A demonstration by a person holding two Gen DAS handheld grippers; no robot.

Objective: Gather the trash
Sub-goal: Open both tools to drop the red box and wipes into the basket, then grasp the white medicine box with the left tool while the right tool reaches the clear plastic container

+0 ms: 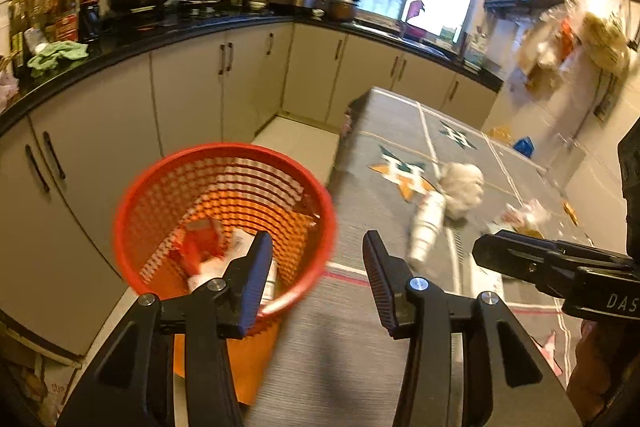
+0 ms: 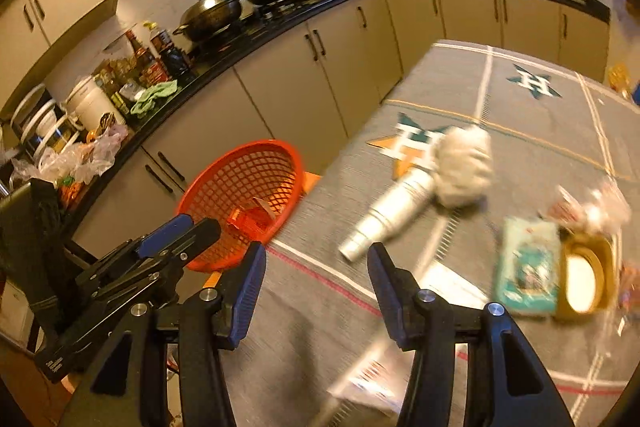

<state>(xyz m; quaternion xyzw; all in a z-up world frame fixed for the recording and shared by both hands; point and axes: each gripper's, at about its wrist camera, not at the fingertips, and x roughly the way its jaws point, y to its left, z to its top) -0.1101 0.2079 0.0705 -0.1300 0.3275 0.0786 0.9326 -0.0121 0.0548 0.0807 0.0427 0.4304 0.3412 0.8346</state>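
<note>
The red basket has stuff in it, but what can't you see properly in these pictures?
- Red basket: in the left wrist view the left gripper covers part of the trash inside; motion blur smears the rest.
- Stacked paper cups and white crumpled wad: blurred in both views, so no print is readable.
- Teal packet and gold tin: right wrist view, labels too blurred to read.
- Right gripper: in the left wrist view cut off by the frame edge.
</note>
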